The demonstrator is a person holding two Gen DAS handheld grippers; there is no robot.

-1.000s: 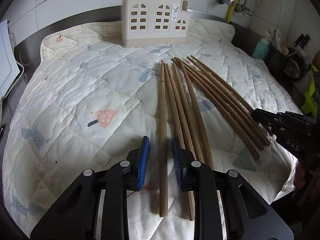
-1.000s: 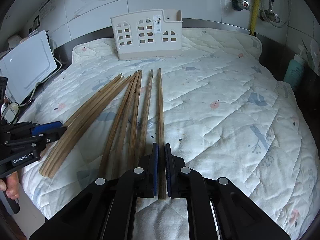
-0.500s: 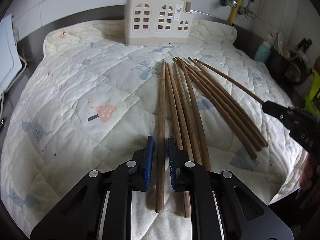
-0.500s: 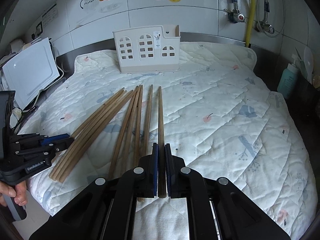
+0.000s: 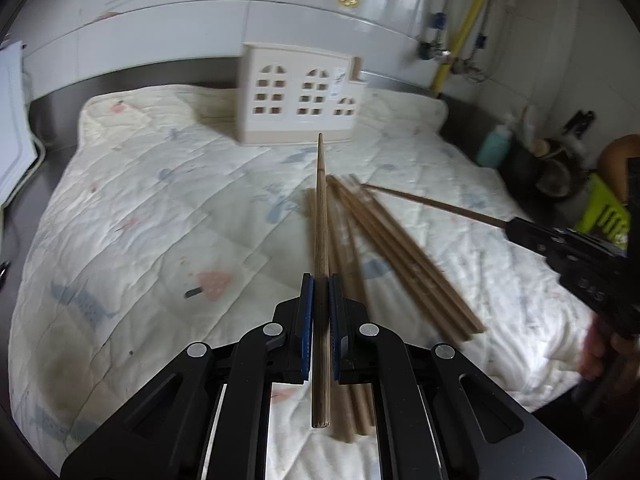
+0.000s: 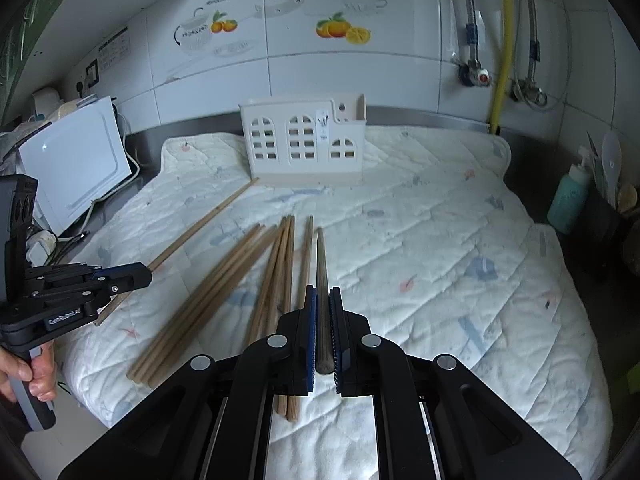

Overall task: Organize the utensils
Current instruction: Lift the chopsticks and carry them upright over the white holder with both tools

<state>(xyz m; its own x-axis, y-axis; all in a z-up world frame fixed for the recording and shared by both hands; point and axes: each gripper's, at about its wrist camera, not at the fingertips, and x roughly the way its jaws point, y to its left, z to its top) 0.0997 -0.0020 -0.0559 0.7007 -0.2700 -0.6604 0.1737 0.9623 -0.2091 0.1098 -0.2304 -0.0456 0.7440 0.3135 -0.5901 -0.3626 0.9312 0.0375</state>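
**Both grippers clamped on chopsticks**

Left hand-held gripper (image 5: 319, 312) pinches one chopstick (image 5: 320, 216), raised above the quilt (image 5: 140, 208). Right hand-held gripper (image 6: 323, 320) pinches another chopstick (image 6: 321, 264). Remaining chopsticks (image 6: 224, 288) lie on the quilt before the holder (image 6: 304, 144).

Only one text is readable: "GenRobot.AI", in white letters on the black side of the left gripper (image 6: 138, 278), seen from the right wrist camera. The small label on the white utensil holder (image 6: 304, 146) is too small to read.
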